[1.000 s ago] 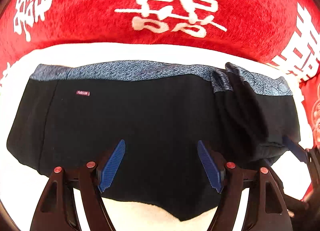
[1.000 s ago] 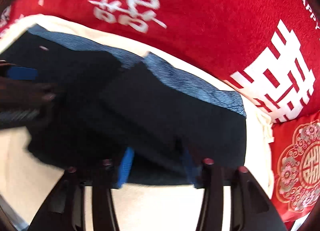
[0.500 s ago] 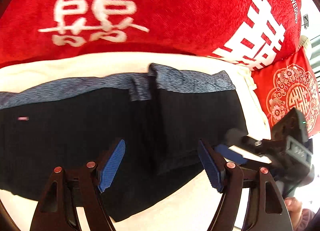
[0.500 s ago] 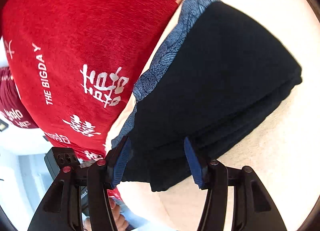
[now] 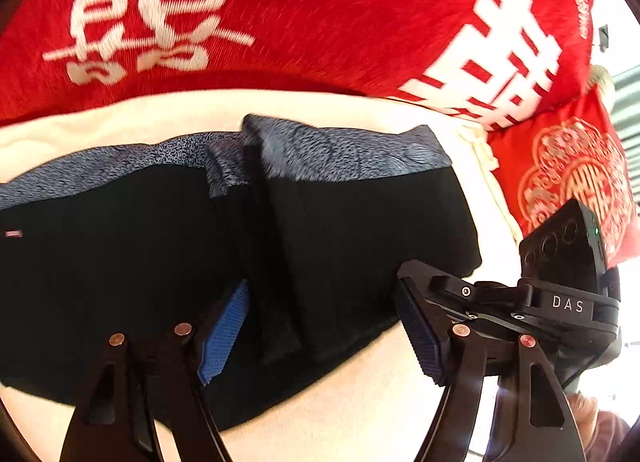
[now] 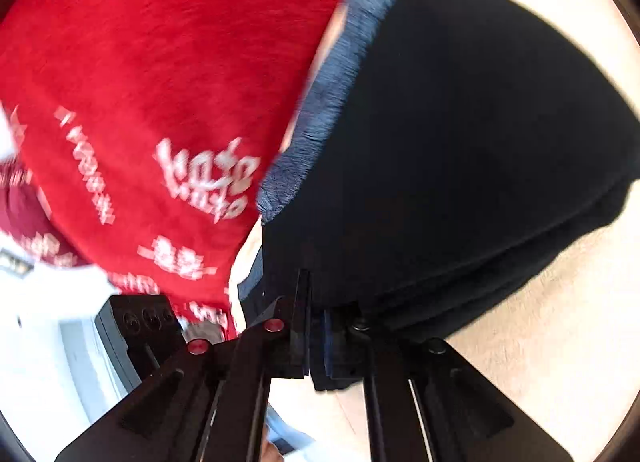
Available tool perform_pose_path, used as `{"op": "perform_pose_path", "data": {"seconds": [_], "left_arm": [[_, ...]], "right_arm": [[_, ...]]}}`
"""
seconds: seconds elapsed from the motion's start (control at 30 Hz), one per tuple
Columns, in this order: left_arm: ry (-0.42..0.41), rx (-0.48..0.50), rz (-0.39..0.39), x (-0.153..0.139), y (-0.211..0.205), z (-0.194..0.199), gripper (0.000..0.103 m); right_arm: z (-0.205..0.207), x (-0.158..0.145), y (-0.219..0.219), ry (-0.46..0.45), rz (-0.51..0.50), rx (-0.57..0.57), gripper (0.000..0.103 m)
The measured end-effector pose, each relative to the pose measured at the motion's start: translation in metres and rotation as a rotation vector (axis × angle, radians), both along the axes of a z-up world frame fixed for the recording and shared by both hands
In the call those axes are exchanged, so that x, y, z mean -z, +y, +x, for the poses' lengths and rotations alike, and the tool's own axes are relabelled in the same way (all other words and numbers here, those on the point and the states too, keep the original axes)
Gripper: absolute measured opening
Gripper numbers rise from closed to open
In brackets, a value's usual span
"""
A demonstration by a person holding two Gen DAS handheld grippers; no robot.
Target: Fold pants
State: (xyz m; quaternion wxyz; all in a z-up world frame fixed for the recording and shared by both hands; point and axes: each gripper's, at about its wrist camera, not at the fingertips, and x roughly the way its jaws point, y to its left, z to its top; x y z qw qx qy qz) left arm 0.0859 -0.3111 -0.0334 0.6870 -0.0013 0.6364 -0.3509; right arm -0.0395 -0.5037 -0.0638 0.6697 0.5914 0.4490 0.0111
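**Right-end fold: securing the pinch on the pants**

The pants (image 5: 168,262) lie on a cream surface (image 5: 360,402), apparently a bed or sofa cover; which one cannot be told. The grey-blue waistband (image 5: 344,153) runs along the far edge of that surface, next to the red cushions (image 5: 320,21). The right end of the garment is doubled over into a thick stack of layers (image 6: 480,141).

**Gripper state**

- The right gripper (image 6: 316,326) is closed to a narrow gap, with the black fabric at the near right corner of the stack pinched between its blue pads. In the left wrist view the same gripper (image 5: 408,298) is seen meeting the cloth edge.
- The left gripper (image 5: 320,338) stands wide over the near edge of the pants, with nothing held; one blue pad (image 5: 224,334) lies over the fabric, the other (image 5: 420,338) over the cream surface.

**Procedure, as judged**

1. All layers of the stack are to be confirmed inside the pinch before any lift; a partial pinch is likely to let the lower layers slip.
2. The left gripper is best brought down on the near edge of the same stack, so that both corners travel together.
3. The stack is to be carried low and level across the garment, so that the waistband edges stay aligned.

**Orientation**

The long axis of the pants runs left to right, parallel to the cushions. The waistband faces the far edge; the near edge faces the person. A small label (image 5: 12,234) marks the left portion.
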Motion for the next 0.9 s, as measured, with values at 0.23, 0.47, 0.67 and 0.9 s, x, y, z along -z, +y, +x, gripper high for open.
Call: {"op": "perform_pose_path", "data": {"seconds": [0.23, 0.47, 0.67, 0.9], "left_arm": [[-0.012, -0.066, 0.185, 0.033, 0.019, -0.002, 0.075], [-0.045, -0.142, 0.207, 0.016, 0.036, 0.003, 0.076], [-0.103, -0.133, 0.215, -0.011, 0.026, 0.007, 0.076], [-0.159, -0.079, 0.183, -0.020, -0.031, 0.016, 0.076]], "right_arm": [[0.004, 0.034, 0.015, 0.116, -0.050, -0.085, 0.005], [0.013, 0.023, 0.019, 0.123, -0.135, -0.226, 0.008], [0.008, -0.023, 0.013, 0.111, -0.291, -0.307, 0.034], [0.033, -0.063, -0.048, 0.111, -0.576, -0.231, 0.017]]}}
